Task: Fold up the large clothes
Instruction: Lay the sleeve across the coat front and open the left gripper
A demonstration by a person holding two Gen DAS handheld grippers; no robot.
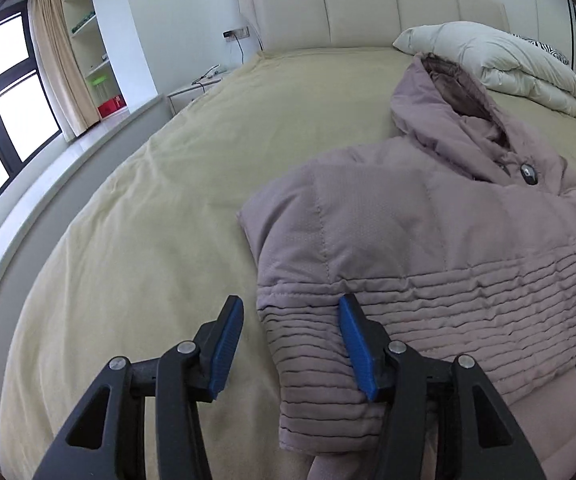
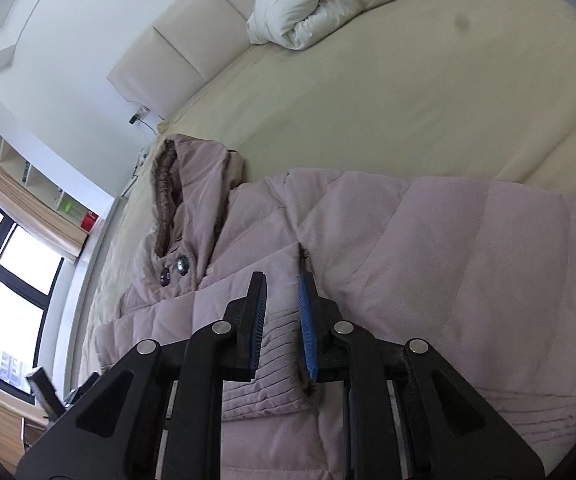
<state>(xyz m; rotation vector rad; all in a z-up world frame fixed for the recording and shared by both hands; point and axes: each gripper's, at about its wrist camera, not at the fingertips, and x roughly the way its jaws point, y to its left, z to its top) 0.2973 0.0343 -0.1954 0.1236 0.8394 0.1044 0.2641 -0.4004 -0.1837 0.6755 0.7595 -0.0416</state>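
Note:
A mauve hooded puffer jacket [image 1: 428, 232] lies front up on the bed [image 1: 168, 184], hood toward the headboard. One sleeve is folded across its chest, with the ribbed cuff [image 1: 312, 380] hanging over the jacket's near left edge. My left gripper [image 1: 290, 300] is open and straddles that cuff; its pads do not touch the fabric. In the right wrist view the jacket [image 2: 428, 248] fills the foreground, and a folded sleeve [image 2: 272, 280] lies flat on it. My right gripper [image 2: 283, 278] hovers over this sleeve, jaws a narrow gap apart, with no fabric visibly pinched.
A folded white duvet [image 1: 500, 56] sits at the head of the bed by the padded headboard [image 1: 360, 8]. Left of the bed are a bedside table [image 1: 196, 88], shelves [image 1: 88, 40], a curtain and a dark-framed window [image 1: 12, 80]. Beige sheet stretches left of the jacket.

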